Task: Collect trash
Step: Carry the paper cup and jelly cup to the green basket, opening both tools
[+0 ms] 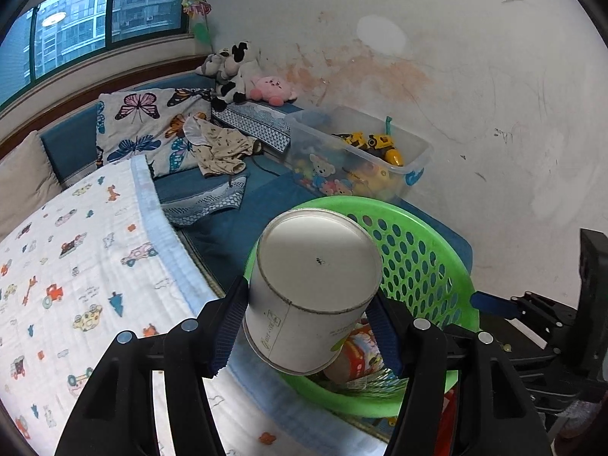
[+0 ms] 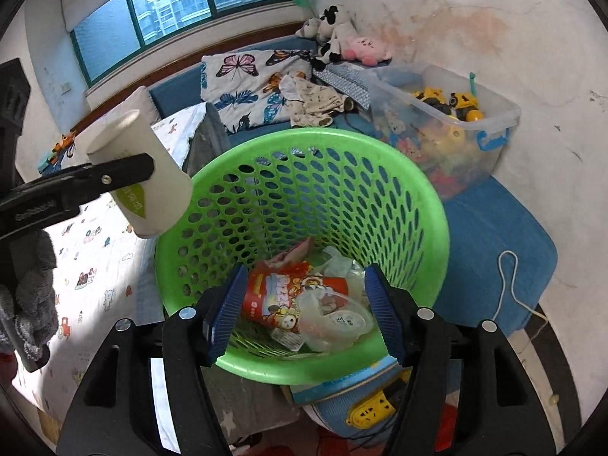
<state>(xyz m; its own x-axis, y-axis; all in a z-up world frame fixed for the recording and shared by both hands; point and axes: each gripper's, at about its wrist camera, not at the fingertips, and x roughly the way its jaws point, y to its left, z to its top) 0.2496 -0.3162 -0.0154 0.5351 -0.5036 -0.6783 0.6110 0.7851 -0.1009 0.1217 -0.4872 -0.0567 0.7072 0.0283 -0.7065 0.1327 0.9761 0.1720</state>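
My left gripper (image 1: 307, 323) is shut on a white paper cup (image 1: 315, 285), bottom toward the camera, held over the near left rim of the green perforated basket (image 1: 421, 262). In the right wrist view the same cup (image 2: 140, 174) hangs in the left gripper's fingers (image 2: 114, 174) just outside the basket's (image 2: 380, 205) left rim. My right gripper (image 2: 304, 315) is open and empty above the basket's front rim. Inside lie a red printed cup (image 2: 288, 296), a clear plastic lid (image 2: 338, 323) and wrappers.
A clear toy bin (image 2: 456, 125) stands behind the basket against the stained wall. A patterned blanket (image 1: 76, 247) covers the bed at left. Butterfly pillow (image 2: 247, 83), clothes and plush toys (image 2: 342, 38) lie by the window. A yellow power strip (image 2: 372, 410) and white cord (image 2: 509, 277) lie below right.
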